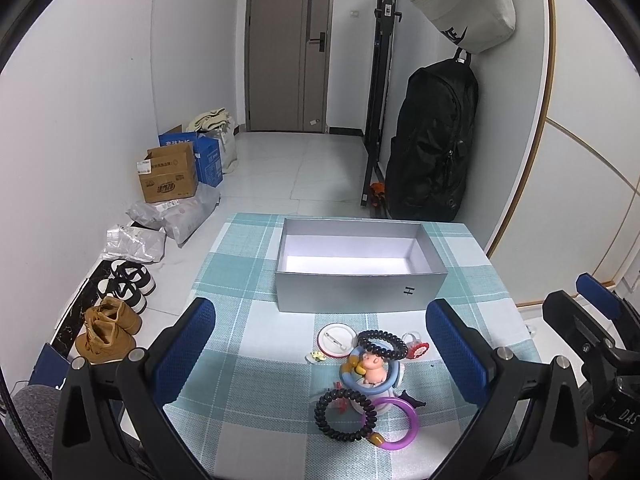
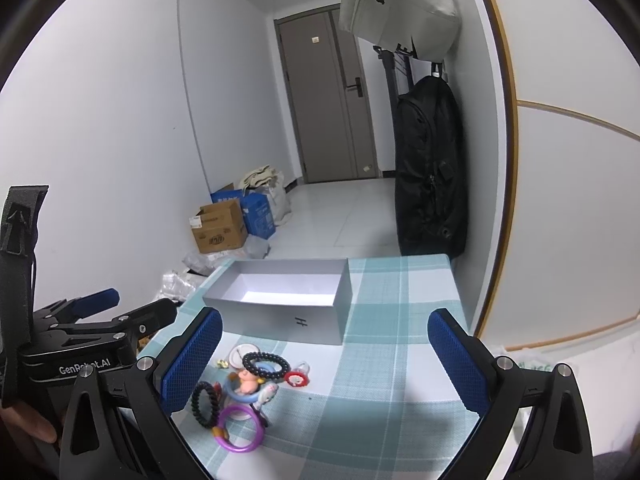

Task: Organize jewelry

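Both jaws wide apart, gripping nothing: left gripper (image 1: 320, 354), right gripper (image 2: 324, 360). Jewelry heap (image 1: 366, 380) near the checked tablecloth's (image 1: 240, 280) front edge: coiled black bands, glossy purple ring (image 1: 396, 424), round badge. Rectangular silver box (image 1: 360, 268) behind, open-topped; bare cloth right.

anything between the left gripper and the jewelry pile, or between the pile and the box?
Nothing visible. The left gripper is open over the jewelry pile, and bare tablecloth separates the pile from the open, empty silver box.
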A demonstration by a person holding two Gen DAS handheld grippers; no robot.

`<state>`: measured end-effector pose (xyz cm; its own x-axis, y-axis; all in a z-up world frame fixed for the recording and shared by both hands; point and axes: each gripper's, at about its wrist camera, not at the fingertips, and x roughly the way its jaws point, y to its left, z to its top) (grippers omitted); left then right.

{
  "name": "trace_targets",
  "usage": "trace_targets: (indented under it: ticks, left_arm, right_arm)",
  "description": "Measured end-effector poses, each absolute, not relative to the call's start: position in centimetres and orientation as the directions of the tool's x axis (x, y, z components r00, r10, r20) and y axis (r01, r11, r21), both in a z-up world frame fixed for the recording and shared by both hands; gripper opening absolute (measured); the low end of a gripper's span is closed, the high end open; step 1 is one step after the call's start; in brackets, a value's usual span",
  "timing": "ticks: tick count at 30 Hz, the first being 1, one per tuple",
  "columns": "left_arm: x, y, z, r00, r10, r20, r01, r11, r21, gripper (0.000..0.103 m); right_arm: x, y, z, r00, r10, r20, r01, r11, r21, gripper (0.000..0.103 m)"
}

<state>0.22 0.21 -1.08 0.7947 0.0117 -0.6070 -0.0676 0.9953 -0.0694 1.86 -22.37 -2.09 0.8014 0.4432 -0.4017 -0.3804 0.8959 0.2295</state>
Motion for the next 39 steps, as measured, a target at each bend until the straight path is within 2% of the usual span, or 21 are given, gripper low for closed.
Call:
trace_targets:
  ticks: [39]
  left_arm:
    - [0.81,-0.62,-2.06,0.758,-0.023,-0.652,-0.034,0.997,-0.075,0.102]
  right_arm:
    - [2.23,-22.52,-2.28,0.795,0.451,-0.405,-0.377,0.891,0.252,0.103]
